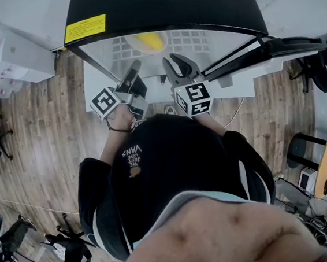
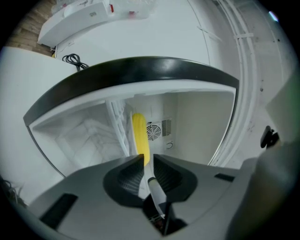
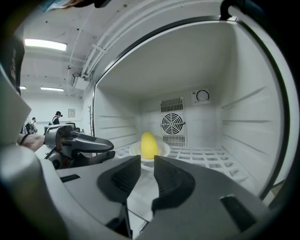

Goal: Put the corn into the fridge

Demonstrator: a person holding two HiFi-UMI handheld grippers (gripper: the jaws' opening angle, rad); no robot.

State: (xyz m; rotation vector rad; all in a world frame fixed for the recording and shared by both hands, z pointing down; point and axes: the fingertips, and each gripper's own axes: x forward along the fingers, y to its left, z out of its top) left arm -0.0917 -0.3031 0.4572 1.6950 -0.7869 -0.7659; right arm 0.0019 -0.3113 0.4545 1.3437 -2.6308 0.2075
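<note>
One cob of corn (image 3: 149, 145) lies on one white plate (image 3: 165, 150). The plate rests on the wire shelf (image 3: 206, 157) inside the open fridge (image 1: 156, 6), in front of the one round fan grille (image 3: 172, 123) on the back wall.

Two grippers point into the fridge opening, side by side and apart from each other.

- Left gripper (image 2: 148, 158): jaws stand a narrow gap apart, with nothing between them.
- Right gripper (image 3: 147, 161): jaws stand slightly apart, with nothing between them.

Neither gripper touches the corn or the plate. The head view shows two marker cubes, one per gripper.
</note>
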